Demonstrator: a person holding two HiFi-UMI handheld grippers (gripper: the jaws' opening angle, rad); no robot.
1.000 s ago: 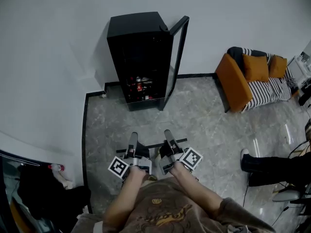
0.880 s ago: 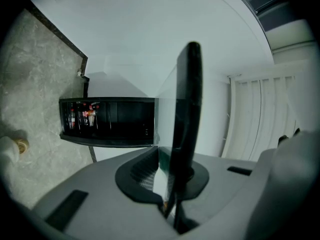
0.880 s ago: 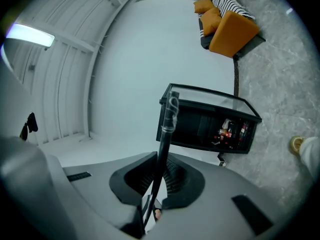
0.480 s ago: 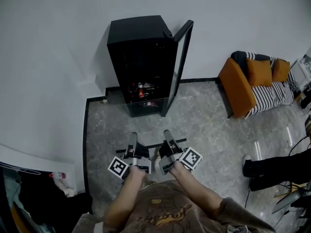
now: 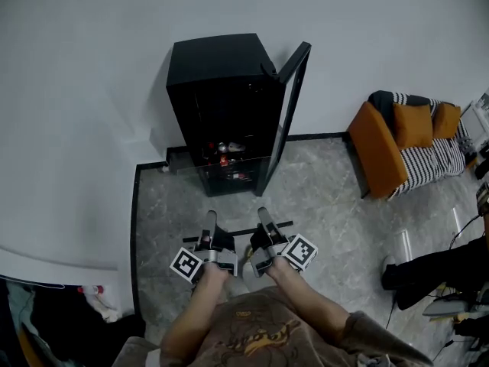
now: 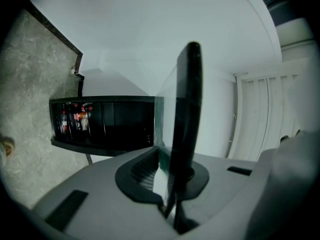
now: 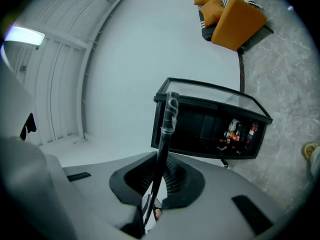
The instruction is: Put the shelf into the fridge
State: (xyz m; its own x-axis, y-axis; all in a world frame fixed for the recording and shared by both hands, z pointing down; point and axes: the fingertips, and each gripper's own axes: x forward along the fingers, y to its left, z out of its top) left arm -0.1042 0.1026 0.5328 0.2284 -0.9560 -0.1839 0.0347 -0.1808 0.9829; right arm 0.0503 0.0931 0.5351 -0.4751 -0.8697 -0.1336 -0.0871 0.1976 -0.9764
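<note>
**Shelf held before the open fridge**

The shelf [image 5: 238, 229] is off the floor [image 5: 321, 197], level in front of the person and well short of the fridge. The left gripper [image 5: 208, 220] is clamped on its left part and the right gripper [image 5: 263, 215] on its right part. The fridge [image 5: 221, 90] stands at 12 o'clock, its door [image 5: 290, 105] open, with bottles [image 5: 225, 147] low inside. A sofa [image 5: 405, 140] sits at 2 o'clock.

Black-edged glass shelf [image 5: 238, 229] before open fridge [image 5: 220, 105]
</note>
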